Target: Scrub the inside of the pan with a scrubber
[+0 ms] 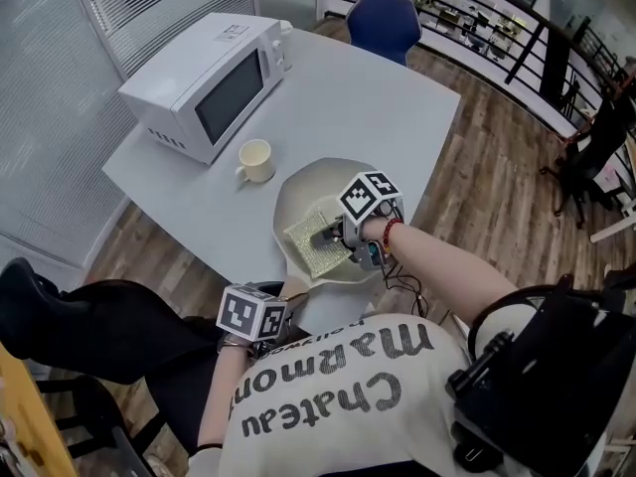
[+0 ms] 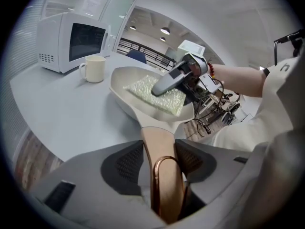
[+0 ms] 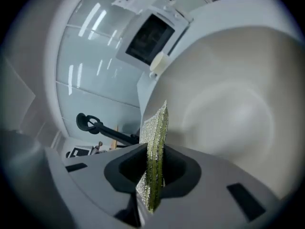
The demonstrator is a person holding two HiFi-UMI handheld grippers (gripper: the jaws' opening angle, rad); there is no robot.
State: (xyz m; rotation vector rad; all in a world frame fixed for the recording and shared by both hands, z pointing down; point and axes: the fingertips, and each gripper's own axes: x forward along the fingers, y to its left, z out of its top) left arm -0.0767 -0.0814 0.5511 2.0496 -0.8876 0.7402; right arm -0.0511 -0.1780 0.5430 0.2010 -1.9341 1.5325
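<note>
A white box-shaped microwave oven (image 1: 204,87) and a cream ceramic mug (image 1: 256,160) are standing on the pale grey table (image 1: 397,97), near the shallow cream pan (image 1: 318,182) but apart from it. The left gripper (image 2: 161,159) is clamping the pan's tan handle (image 2: 156,136). The right gripper (image 3: 155,175) is pinching the flat, glittery green-gold scrubber (image 3: 156,132), which is lying inside the pan.

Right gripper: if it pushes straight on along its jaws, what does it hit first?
Most likely the inside of the pan. The right gripper holds the scrubber edge-on, and the scrubber's tip leads toward the pan's wall near the rim. Depth is unclear.
</note>
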